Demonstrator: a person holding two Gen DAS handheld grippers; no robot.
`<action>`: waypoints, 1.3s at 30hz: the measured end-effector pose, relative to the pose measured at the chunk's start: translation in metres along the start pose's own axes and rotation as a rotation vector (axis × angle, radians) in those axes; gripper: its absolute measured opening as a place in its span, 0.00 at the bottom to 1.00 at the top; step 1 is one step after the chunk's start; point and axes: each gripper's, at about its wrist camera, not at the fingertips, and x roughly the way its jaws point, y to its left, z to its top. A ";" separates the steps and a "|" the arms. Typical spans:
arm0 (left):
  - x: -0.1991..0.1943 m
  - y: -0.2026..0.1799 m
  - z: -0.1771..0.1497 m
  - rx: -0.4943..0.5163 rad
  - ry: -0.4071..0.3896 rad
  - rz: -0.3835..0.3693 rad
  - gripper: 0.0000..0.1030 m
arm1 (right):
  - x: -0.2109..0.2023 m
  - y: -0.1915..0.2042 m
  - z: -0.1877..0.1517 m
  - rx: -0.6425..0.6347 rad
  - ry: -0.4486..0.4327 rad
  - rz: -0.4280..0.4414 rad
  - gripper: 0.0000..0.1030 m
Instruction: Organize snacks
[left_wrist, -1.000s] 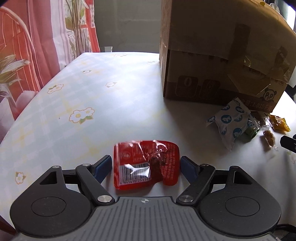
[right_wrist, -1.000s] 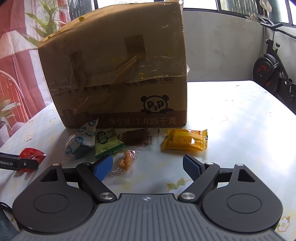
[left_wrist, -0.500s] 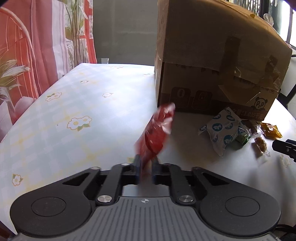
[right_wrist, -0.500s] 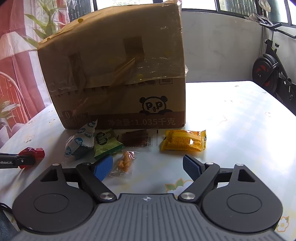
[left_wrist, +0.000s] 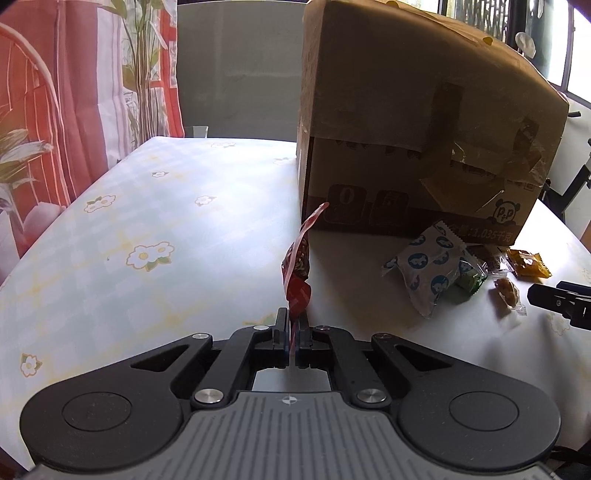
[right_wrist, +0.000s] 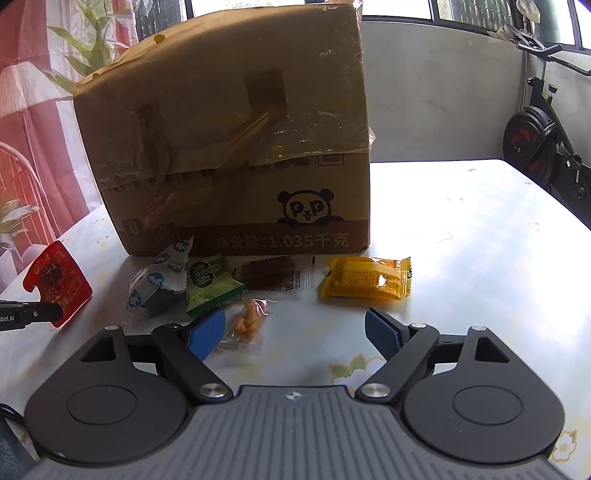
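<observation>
Left gripper (left_wrist: 292, 332) is squeezed tight on the bottom edge of the red snack packet (left_wrist: 296, 273). That packet sticks up off the table (left_wrist: 147, 221), edge-on in the left wrist view, and its flat red face shows in the right wrist view, off to the left side. Right gripper (right_wrist: 295, 332) has its two blue pads (right_wrist: 205, 332) spread wide apart, with nothing pinched between them. It hangs low over the flowery tablecloth.

Just past the right gripper's left pad lies a small clear packet with orange bits (right_wrist: 247, 323). A little farther back sits a row of snacks. On the left is a white packet with blue spots (right_wrist: 159, 280), and it leans on a green packet (right_wrist: 210, 286). Next comes a clear packet with a brown snack (right_wrist: 275, 275). A yellow packet (right_wrist: 365, 282) lies on the right, a bit apart from the others.

Behind the row stands a big cardboard box (right_wrist: 229, 147) with shiny tape and a panda picture on its front. The brown snack packet lies right up by the bottom of the box. Far back on the left hangs a red and white curtain (left_wrist: 74, 92). Far back on the right stands an exercise bike (right_wrist: 543, 144) by the wall.
</observation>
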 end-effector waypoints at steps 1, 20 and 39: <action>-0.001 -0.001 0.000 0.000 -0.003 -0.001 0.03 | 0.000 0.000 0.000 -0.001 0.000 0.000 0.83; -0.008 -0.002 0.002 0.013 -0.056 -0.025 0.04 | 0.019 0.015 0.014 -0.047 0.058 0.053 0.57; -0.013 0.000 0.004 0.013 -0.085 -0.027 0.04 | 0.010 0.018 0.003 -0.054 0.062 0.080 0.23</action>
